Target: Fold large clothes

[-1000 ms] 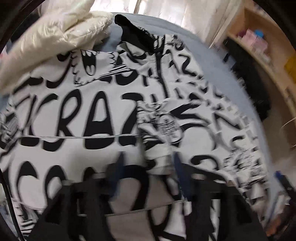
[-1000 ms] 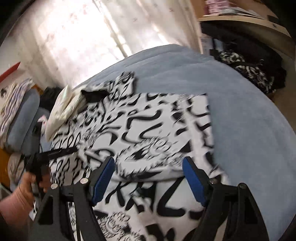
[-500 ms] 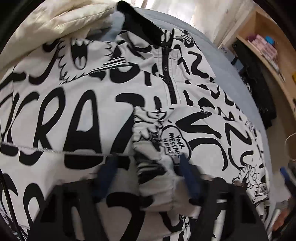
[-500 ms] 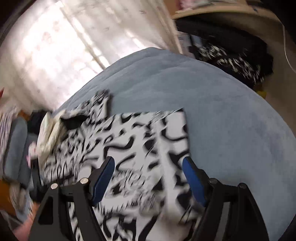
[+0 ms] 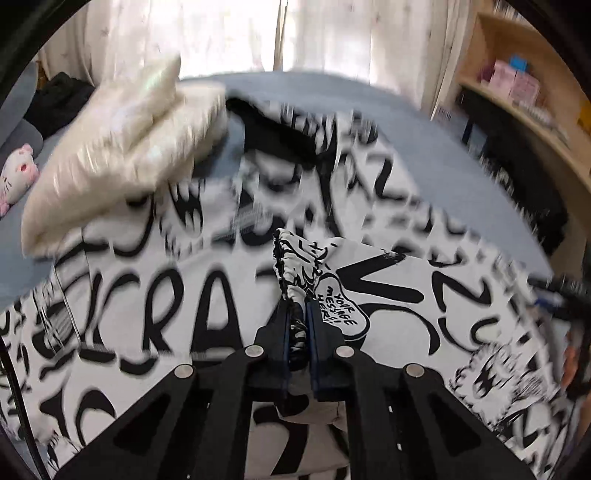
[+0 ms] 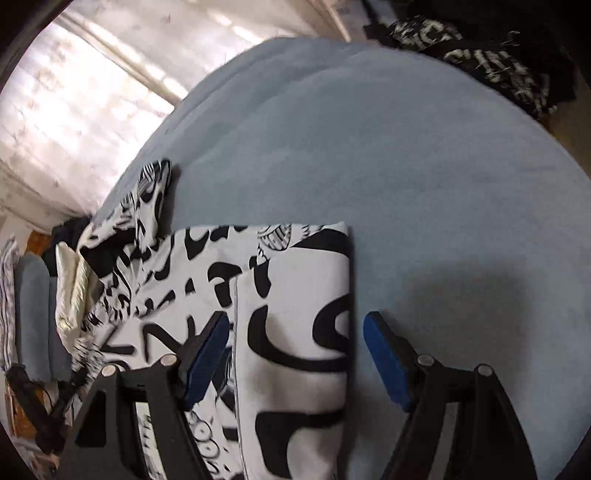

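Observation:
A large white jacket with black graffiti lettering (image 5: 155, 306) lies spread on a blue-grey bed (image 5: 436, 147). My left gripper (image 5: 297, 325) is shut on the jacket's gathered sleeve cuff (image 5: 295, 258) and holds it above the jacket's body. In the right wrist view the jacket (image 6: 295, 332) lies flat with a straight folded edge on the right. My right gripper (image 6: 295, 354) is open and empty, hovering over that edge, one finger over the fabric and one over the bare bed (image 6: 406, 184).
A cream padded garment (image 5: 122, 147) lies at the jacket's far left. A pink plush toy (image 5: 18, 173) sits at the left edge. Wooden shelves (image 5: 524, 96) and dark clothes (image 6: 480, 55) stand to the right of the bed. Curtains (image 5: 258, 33) hang behind.
My left gripper has closed on the sleeve cuff and lifted it. My right gripper has moved right, to the jacket's folded edge, and stays open.

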Demonstrator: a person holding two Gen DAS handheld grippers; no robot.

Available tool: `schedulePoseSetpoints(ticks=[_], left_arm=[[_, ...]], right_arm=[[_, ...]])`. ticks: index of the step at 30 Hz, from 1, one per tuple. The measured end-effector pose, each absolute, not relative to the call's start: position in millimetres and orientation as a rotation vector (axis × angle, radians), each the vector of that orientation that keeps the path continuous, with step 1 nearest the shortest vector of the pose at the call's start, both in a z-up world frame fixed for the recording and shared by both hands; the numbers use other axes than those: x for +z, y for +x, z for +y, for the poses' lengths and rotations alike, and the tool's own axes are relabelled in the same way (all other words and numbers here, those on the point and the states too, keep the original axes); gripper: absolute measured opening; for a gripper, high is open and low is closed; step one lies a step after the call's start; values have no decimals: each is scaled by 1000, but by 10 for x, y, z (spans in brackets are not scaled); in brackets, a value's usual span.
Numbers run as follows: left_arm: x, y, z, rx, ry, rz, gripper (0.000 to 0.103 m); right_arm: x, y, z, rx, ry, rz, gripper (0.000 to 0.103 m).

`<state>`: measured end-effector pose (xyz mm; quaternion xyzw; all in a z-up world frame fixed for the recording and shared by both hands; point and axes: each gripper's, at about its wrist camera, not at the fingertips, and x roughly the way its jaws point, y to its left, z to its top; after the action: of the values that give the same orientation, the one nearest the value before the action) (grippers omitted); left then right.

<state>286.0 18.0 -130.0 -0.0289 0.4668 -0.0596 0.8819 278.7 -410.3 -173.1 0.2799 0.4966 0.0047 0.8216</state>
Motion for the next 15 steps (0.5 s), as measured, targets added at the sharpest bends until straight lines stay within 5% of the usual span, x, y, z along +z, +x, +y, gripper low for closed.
schedulePoseSetpoints(ticks=[1, 2, 3, 8, 11, 14, 15], left_arm=[[-1365, 2844, 178, -113, -64, 982, 6], [-1397, 2831, 196, -110, -80, 986, 6], [-1412, 2809, 206, -113, -96, 983, 6], [-1446, 2745, 90, -111, -90, 947, 6], [-1682, 2803, 23, -61, -34, 1009, 9], [-1748, 2802, 118, -54, -102, 1051, 18], [-1737, 2787, 161, -68, -130, 1057, 28]], right_arm=[[-1791, 2826, -4089, 15, 598, 1075, 57], [-1845, 2873, -4074, 17, 589, 1099, 24], [-1850, 2893, -4060, 6, 561, 1107, 6], [-1559, 2874, -4040, -64, 375, 964, 2], [-1800, 2949, -4063, -71, 364, 1072, 4], [-1651, 2774, -4137, -76, 471, 1083, 10], [-1561, 2666, -4140, -63, 510, 1081, 22]])
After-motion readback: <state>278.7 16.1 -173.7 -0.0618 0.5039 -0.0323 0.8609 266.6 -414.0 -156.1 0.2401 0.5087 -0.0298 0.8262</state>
